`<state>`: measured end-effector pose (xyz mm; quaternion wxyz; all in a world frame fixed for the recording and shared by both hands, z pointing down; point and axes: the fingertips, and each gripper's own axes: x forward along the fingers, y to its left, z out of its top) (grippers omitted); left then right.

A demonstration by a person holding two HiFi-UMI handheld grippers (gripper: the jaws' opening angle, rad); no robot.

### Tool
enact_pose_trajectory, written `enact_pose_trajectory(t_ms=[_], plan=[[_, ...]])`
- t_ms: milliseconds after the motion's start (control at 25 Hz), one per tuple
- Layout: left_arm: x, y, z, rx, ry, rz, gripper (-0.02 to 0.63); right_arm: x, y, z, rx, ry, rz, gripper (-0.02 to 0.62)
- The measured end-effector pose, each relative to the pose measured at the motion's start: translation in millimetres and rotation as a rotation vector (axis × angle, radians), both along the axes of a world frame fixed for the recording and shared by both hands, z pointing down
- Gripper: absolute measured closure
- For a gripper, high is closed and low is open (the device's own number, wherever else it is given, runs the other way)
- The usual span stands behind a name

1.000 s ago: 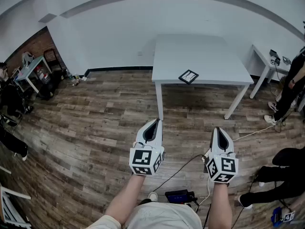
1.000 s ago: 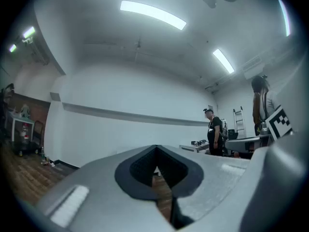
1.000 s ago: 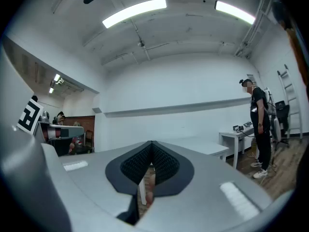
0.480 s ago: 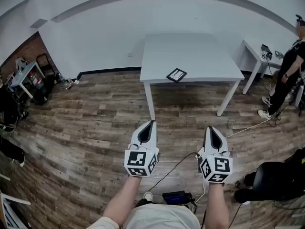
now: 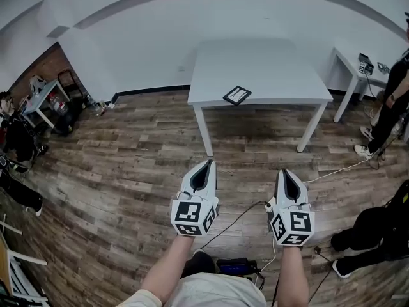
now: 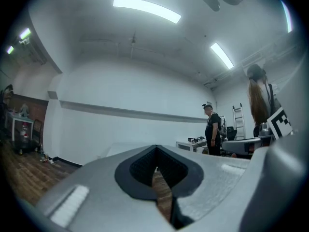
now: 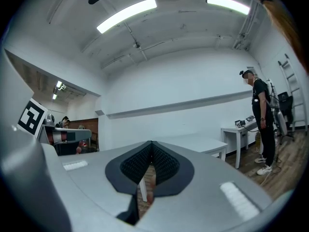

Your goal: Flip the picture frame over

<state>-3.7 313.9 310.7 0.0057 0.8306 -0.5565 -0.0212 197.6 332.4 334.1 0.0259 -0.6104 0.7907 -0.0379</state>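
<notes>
Two grippers are in play, and neither is anywhere near the work yet. At the left, the left gripper (image 5: 205, 165) hangs low over the wood floor (image 5: 115, 165), pointing level toward the white table (image 5: 255, 62); its own view shows the jaws pressed together with nothing between them, only a sliver of floor below where the tips meet. Ahead and between the two tools, the picture frame (image 5: 237, 95) lies flat close to the table's front edge, a little left of its middle and skewed to that edge, well apart from both grippers. To the right, the right gripper (image 5: 284, 173) is likewise closed and empty, aimed the same way above a cable (image 5: 238, 219) trailing on the floor. Farther right stand a small side table (image 5: 355, 61) and a person (image 5: 391, 101), clear of the path. This looks like the approach, before any contact. The next move probably calls for walking up to the table, opening at least one pair of jaws, and coming in at the frame's near edge to lift and turn it.
</notes>
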Motion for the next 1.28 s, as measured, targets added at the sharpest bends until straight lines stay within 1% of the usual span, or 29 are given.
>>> enact_pose_trajectory(t_ms=[240, 520, 800, 1000, 1280], plan=[[5, -10, 3, 0.001, -0.001, -0.016, 0.606, 6, -12, 9, -0.016, -0.012, -0.02, 0.569], [-4, -51, 9, 0.004, 0.002, -0.014, 0.606, -7, -53, 16, -0.033, 0.005, -0.03, 0.569], [-34, -119, 11, -0.002, 0.007, -0.013, 0.606, -44, -125, 18, -0.057, 0.024, -0.048, 0.569], [-54, -174, 10, 0.002, -0.001, 0.014, 0.606, -73, -182, 16, -0.072, 0.04, -0.042, 0.569], [-89, -244, 18, -0.015, 0.027, 0.036, 0.606, -109, -250, 20, -0.097, 0.069, -0.025, 0.569]])
